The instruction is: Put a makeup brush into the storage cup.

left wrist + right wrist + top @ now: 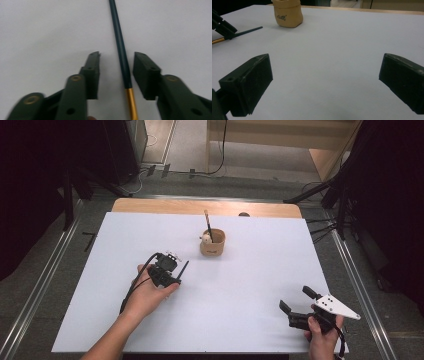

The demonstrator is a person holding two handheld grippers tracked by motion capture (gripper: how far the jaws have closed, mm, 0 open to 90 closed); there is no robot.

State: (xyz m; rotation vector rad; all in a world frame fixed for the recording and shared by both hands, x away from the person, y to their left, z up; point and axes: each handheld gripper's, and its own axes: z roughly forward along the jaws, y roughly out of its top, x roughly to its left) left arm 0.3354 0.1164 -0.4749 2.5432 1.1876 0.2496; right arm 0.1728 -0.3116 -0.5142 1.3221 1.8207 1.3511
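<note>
Room: in the high view I see a white table (250, 310) with a wooden far edge, grey floor and dark drapes at both sides.
High view: my left gripper (172, 270) sits left of centre over a dark pen (183, 269); a tan cup (212, 243) with a stick in it stands above centre; my right gripper (296, 301) waits at lower right.
Left gripper view: the pen (122, 50) runs up the middle, gold end at the bottom, between parted jaws with a gap on each side; nothing gripped yet.
Right gripper view: jaws wide apart and empty; cup (287, 13) at upper left, pen (247, 31) at left edge.
Step advice: I'd centre the pen and squeeze evenly, so it doesn't roll on the smooth sheet.
</note>
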